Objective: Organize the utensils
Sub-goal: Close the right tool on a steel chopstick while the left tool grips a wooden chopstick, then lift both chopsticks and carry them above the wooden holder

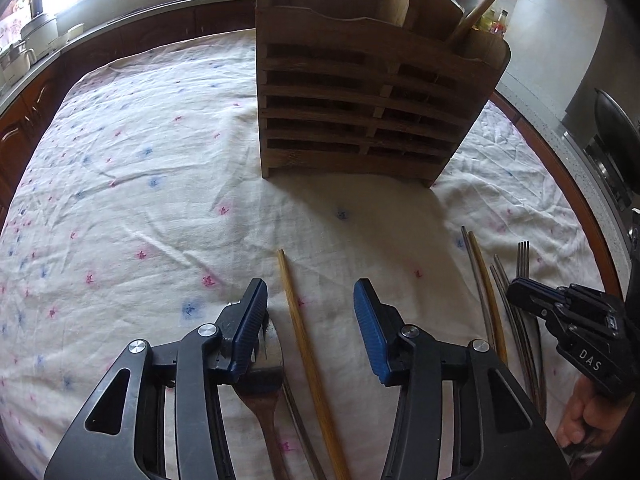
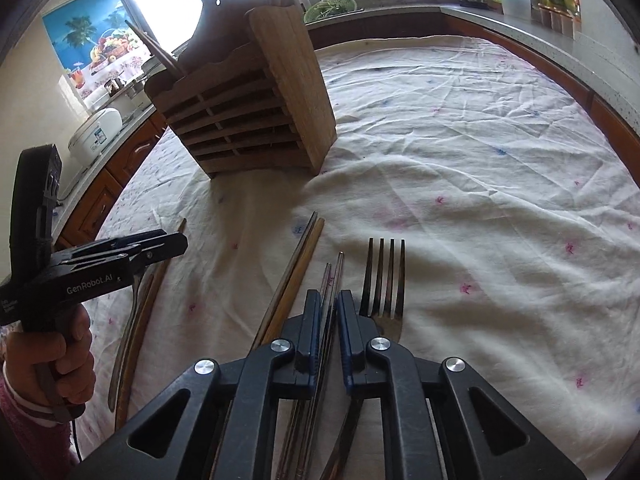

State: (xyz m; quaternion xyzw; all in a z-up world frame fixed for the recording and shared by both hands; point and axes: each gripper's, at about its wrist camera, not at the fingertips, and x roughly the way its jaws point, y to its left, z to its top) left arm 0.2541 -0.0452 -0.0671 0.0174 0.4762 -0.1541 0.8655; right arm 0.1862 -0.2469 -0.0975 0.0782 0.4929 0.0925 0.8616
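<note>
Wooden caddy (image 1: pixel 360 92) with spatula (image 1: pixel 394 7) inside

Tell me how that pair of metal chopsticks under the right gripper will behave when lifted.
The metal chopsticks look thin, smooth and shiny, so they will probably be stiff but slippery against the pads. Being two separate round rods lying side by side, one may slide or roll free if the right hand-held gripper clamps unevenly. Held near one end, they would likely droop at the tips.

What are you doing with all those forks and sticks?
Tidying utensils into the wooden holder on the table. The right tongs are nearly closed around a pair of metal chopsticks, beside a fork. The left tongs are open over a wooden chopstick. One wooden utensil is already inside.
</note>
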